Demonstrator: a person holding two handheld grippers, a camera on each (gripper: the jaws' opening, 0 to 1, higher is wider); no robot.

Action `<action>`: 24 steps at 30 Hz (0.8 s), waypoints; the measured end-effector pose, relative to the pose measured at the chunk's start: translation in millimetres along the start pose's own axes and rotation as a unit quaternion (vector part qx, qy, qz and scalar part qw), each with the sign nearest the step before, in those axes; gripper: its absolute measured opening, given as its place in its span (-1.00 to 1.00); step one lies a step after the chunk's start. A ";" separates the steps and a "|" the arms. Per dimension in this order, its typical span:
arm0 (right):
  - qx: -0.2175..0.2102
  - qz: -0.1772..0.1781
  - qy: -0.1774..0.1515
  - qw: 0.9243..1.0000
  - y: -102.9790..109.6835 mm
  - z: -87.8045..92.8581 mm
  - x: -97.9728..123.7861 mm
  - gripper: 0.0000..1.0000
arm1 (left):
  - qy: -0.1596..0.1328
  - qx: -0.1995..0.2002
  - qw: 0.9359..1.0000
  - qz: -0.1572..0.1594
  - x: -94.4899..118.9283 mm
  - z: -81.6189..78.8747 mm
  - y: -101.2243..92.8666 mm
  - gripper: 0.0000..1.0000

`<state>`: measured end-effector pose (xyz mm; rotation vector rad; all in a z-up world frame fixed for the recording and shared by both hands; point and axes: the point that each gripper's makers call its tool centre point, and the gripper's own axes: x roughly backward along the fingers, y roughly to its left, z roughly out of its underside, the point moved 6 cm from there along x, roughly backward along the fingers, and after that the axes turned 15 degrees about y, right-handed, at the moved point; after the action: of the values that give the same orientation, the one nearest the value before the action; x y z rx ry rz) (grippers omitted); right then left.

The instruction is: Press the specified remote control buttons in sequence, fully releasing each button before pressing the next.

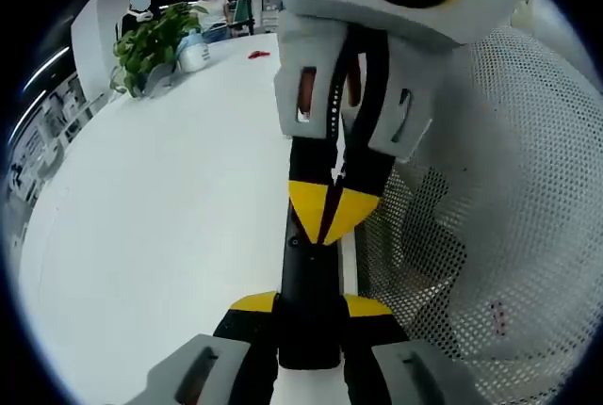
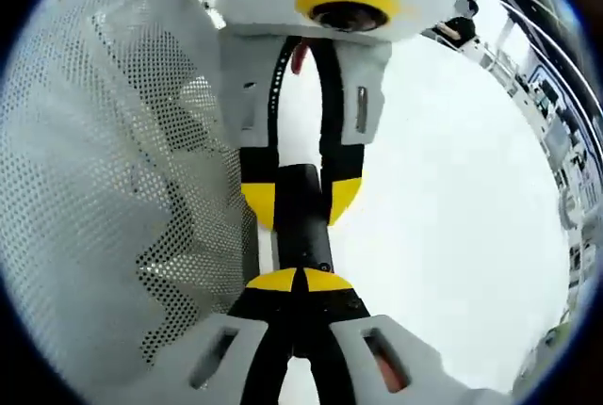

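While held lengthwise just above the white table (image 1: 160, 217), pinched at one end: black remote control (image 1: 309, 264), clamped on both long sides by the left gripper (image 1: 311, 306) and its yellow-tipped jaws. Met from the opposite end by the right gripper (image 2: 297, 281), jaws pressed together, joined yellow tips resting on the remote's face. Flanked by white perforated mesh fabric (image 1: 509, 188), with a potted plant (image 1: 151, 47) far across the table.
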<state>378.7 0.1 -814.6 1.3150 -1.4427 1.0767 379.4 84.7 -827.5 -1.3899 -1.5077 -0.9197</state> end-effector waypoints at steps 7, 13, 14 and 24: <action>-0.015 0.010 -0.015 1.000 -4.9 -2.5 3.8 -1.00 | -0.001 0.000 1.000 0.001 -0.1 0.4 0.1 -0.51; -0.003 0.012 -0.001 1.000 -1.5 -0.3 -0.4 -1.00 | -0.002 0.000 1.000 0.001 -0.1 0.1 0.1 -0.51; -0.006 0.011 -0.001 1.000 -1.7 -0.1 0.1 -1.00 | -0.002 0.000 1.000 0.001 -0.2 0.1 0.2 -0.51; -0.013 0.016 0.021 1.000 -2.1 -3.1 -1.0 -1.00 | -0.001 -0.004 1.000 0.000 -0.7 0.1 0.7 -0.51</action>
<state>381.0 3.2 -814.7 1.2477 -1.4465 1.0957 380.1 84.6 -828.2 -1.3966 -1.5072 -0.9255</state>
